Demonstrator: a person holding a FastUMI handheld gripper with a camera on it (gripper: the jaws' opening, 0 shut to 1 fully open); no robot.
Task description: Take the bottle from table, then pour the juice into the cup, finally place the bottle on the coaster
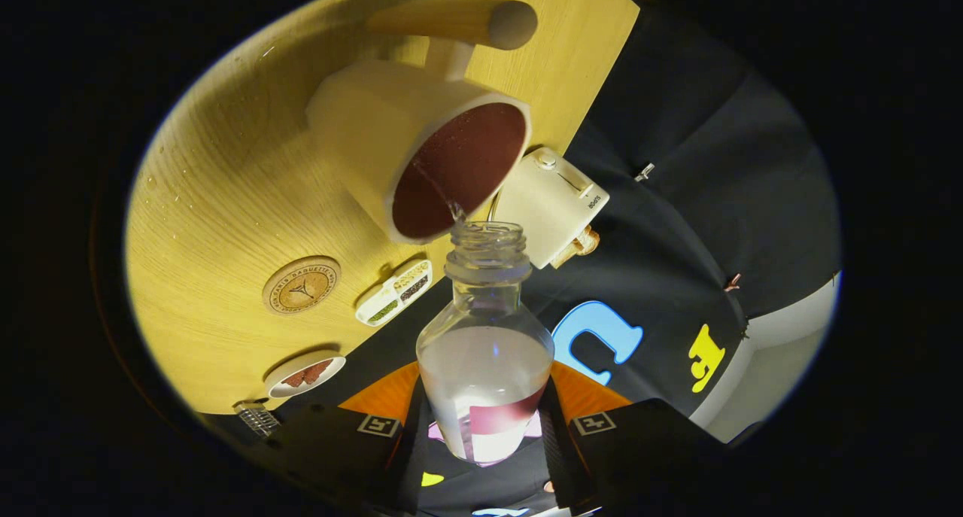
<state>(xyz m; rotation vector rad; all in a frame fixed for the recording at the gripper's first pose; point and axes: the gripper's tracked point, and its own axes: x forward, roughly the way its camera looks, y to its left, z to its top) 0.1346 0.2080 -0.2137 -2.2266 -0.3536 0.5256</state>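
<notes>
On the table (226,171), the cup (406,141) takes a thin stream from the bottle (485,336), clamped between both fingers of your gripper (485,434). Tilting further risks overshooting the rim; the coaster (301,284) waits beside.

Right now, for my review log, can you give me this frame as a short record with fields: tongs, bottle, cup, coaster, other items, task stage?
tongs: tongs shut on the bottle, one finger on each side of its lower body
bottle: bottle clear, uncapped, tilted with its mouth at the cup's rim, liquid left inside
cup: cup pale outside, dark red inside, a thin stream entering it
coaster: coaster round, bare, on the wooden table beside the cup
other items: white box, compartment tray, small dish
task stage: pouring under way; bottle not yet on coaster
</notes>
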